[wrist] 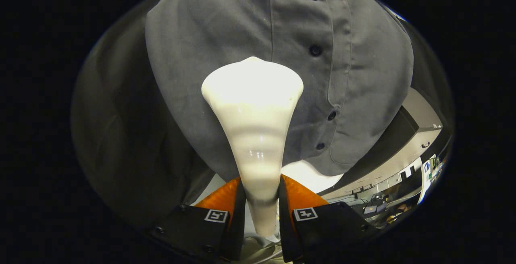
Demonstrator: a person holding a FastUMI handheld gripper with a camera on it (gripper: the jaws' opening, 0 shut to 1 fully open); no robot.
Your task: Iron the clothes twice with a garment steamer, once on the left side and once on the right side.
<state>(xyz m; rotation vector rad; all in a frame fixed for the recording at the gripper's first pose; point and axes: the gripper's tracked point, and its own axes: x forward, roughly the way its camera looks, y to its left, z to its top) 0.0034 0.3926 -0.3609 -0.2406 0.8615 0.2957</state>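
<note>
Pinching the thin neck of a smooth white cone-shaped garment steamer (253, 135) between both fingers of the gripper (260, 199). Pointing its long shape straight ahead, wide head up against a hanging grey button-up cloth shirt (209, 42). Sitting just left of the row of dark buttons (315, 50). Probably a straight stroke along that side next, keeping off the buttons.

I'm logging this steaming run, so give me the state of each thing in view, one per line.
gripper: shut on the steamer, jaws pressing its narrow handle from both sides.
steamer: held upright between the jaws, wide head toward the shirt; contact with the cloth cannot be told, no steam visible.
shirt: hanging just beyond the steamer, buttoned down its placket.
buttons: fastened.
</note>
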